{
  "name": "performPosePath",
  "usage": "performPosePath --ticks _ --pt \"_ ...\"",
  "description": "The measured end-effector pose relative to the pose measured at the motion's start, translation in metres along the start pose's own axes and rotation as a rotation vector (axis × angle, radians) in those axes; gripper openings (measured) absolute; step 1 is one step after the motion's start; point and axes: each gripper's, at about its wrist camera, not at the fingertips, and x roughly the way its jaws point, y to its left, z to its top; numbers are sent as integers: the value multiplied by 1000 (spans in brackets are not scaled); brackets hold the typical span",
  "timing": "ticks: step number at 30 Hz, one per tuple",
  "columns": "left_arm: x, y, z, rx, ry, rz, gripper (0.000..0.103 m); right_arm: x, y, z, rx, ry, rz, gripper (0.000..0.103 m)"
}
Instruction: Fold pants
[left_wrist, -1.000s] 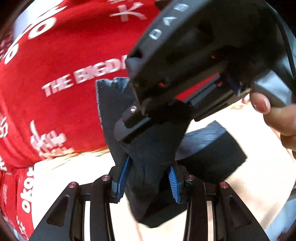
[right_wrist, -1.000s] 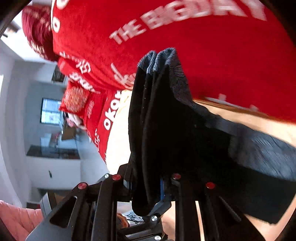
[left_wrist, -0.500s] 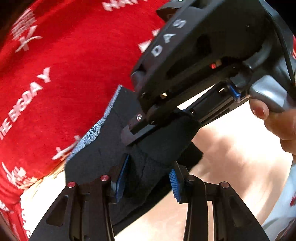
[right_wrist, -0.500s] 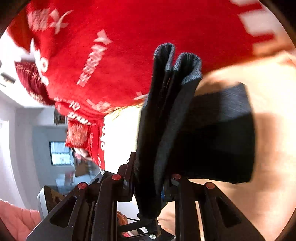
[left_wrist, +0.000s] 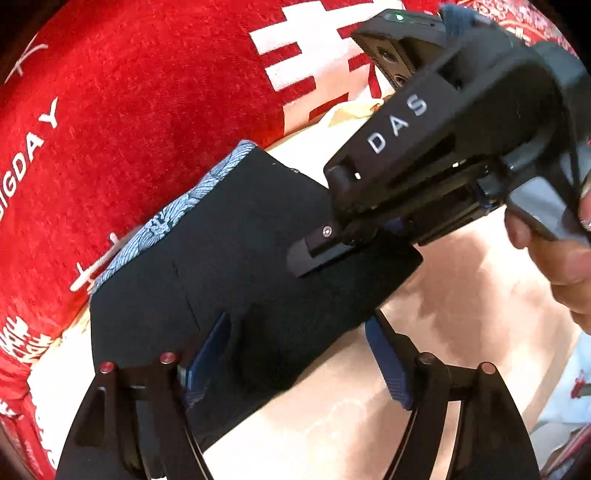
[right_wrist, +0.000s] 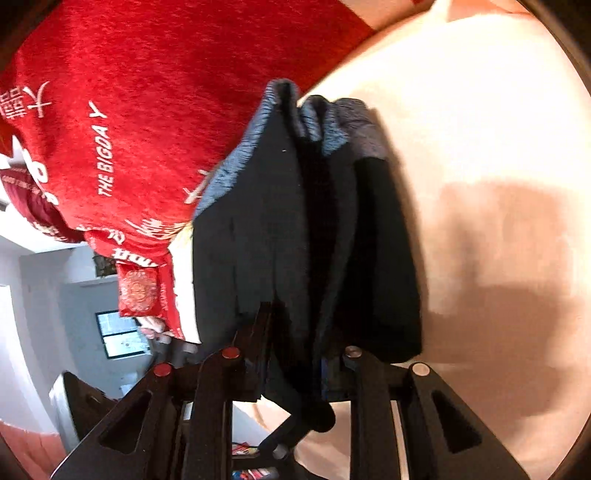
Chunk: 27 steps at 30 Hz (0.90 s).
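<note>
The red plush blanket with white lettering (left_wrist: 147, 110) backs the scene at left. The left gripper (left_wrist: 295, 354) stands spread, its blue pads (left_wrist: 207, 354) flanking, not pinching, the folded black pants with a blue patterned waistband (left_wrist: 240, 266), which lie on the cream sheet (left_wrist: 461, 295), probably just set down. The right gripper (right_wrist: 291, 362) is clamped on the stacked layers (likely to keep the fold aligned)

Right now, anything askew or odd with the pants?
Nothing damaged. The folded pants lie skewed on the cream surface, patterned waistband against the red blanket. In the right wrist view the layers fan apart unevenly.
</note>
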Motion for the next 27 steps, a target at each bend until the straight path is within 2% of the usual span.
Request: performPosePath --ticks 2,5,9,13,15,20,27 --pt "-7 6 -3 -17 15 7 76 -1 6 -1 -17 -7 -32 25" --pt "-17 22 -8 -57 29 -3 76 -3 17 -4 -55 -16 -128 28" --pt "-23 59 -25 -162 72 -3 76 -7 23 -9 -83 -36 -237 35" --pt "-18 90 -43 -248 128 22 76 -11 31 -16 -106 -56 -382 48" --pt "-23 98 -53 -284 147 31 76 -14 33 -21 -109 -67 -465 50" --pt "-26 110 -64 -299 157 46 76 -19 33 -32 -62 -88 -498 50" --pt "-31 122 -75 -282 170 33 77 -22 46 -42 -27 -123 -592 50"
